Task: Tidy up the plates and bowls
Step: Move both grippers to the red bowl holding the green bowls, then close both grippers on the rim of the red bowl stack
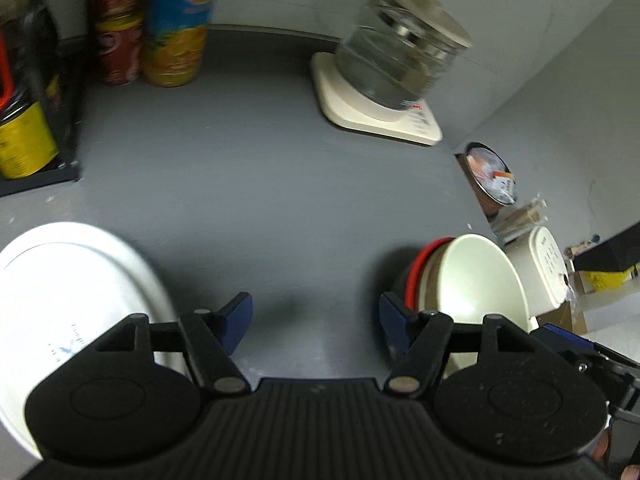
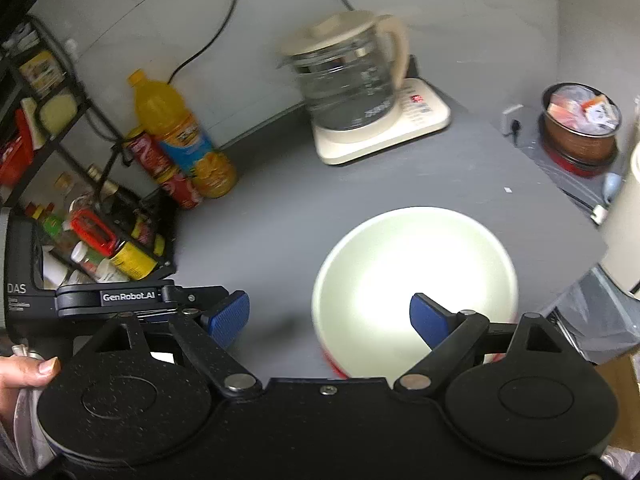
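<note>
Both jaws spread; cream bowl (image 2: 412,276) near counter (image 2: 280,200) edge.

A grey table (image 2: 280,208) carries a white plate (image 1: 60,300) left of the left fingers, stacked bowls (image 2: 412,280) under the right fingers, a kettle base (image 2: 384,136) ahead, and bottles (image 2: 184,136) with a rack (image 2: 100,240) far left.
</note>
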### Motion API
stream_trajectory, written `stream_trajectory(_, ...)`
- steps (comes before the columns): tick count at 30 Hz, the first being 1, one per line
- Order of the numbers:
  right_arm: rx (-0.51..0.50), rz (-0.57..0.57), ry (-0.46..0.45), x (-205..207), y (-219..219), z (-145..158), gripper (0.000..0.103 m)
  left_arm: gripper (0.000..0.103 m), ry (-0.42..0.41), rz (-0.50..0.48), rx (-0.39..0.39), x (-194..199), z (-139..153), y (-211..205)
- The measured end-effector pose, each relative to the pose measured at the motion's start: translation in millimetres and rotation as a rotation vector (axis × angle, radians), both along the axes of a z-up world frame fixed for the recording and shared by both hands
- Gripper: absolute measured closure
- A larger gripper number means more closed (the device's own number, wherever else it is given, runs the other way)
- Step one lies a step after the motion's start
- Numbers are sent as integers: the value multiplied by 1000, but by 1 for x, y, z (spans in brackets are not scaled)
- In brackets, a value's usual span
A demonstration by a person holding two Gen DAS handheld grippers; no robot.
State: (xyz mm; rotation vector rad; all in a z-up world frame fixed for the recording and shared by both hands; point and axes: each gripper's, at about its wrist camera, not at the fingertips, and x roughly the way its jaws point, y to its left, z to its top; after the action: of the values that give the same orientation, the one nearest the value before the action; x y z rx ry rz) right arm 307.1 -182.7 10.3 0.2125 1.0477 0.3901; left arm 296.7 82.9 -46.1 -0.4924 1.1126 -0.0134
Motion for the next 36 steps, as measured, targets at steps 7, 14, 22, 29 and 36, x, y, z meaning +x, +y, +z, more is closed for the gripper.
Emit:
stream_trajectory(7, -23, -73, 5, 5, -32, -4, 15, 35, -1, -71, -21, 24, 1, -35)
stream_trajectory(14, -44, -149, 51, 12, -64, -23, 14, 35, 11, -134, -43, 45, -6, -66)
stream_trajectory(22, -41, -156, 132, 18, -78, -52, 14, 35, 88, -148, -50, 60, -30, -89)
stream_trajectory(29, -43, -128, 185, 30, -76, -70, 17, 35, 145, -128, -50, 68, -51, -96)
stream_trajectory(36, -39, -93, 234, 41, -74, -83, 25, 37, 194, -115, -67, 73, -65, -95)
